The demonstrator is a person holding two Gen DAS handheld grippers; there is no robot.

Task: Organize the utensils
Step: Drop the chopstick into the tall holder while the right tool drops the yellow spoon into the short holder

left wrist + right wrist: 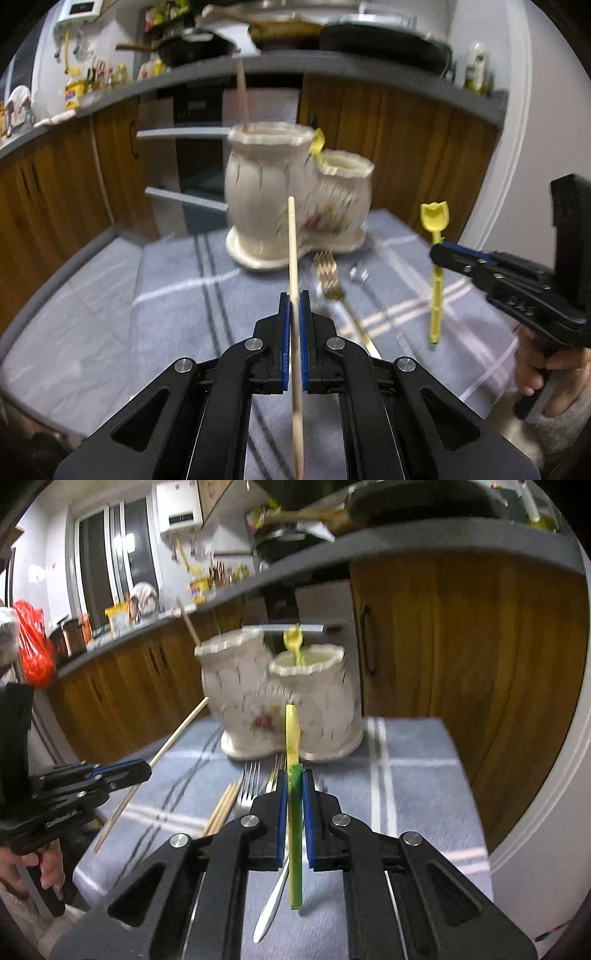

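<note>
A cream two-pot ceramic holder (291, 195) (280, 698) stands at the far side of the blue checked cloth (177, 295). A wooden chopstick (242, 96) leans in its tall pot and a yellow spoon (317, 146) in its short pot. My left gripper (294, 299) is shut on a wooden chopstick (292, 251), lifted clear of the cloth and pointing up. My right gripper (294, 775) is shut on a yellow-green plastic spoon (292, 738), also raised. The same spoon (436, 266) and the right gripper (439, 254) appear at the right of the left wrist view.
Forks (251, 782), several more chopsticks (223, 806) and a gold fork (330, 277) lie on the cloth before the holder. A white spoon (273, 897) lies under my right gripper. Wooden cabinets (399, 147) and a cluttered counter stand behind. A hand (543, 373) grips the right handle.
</note>
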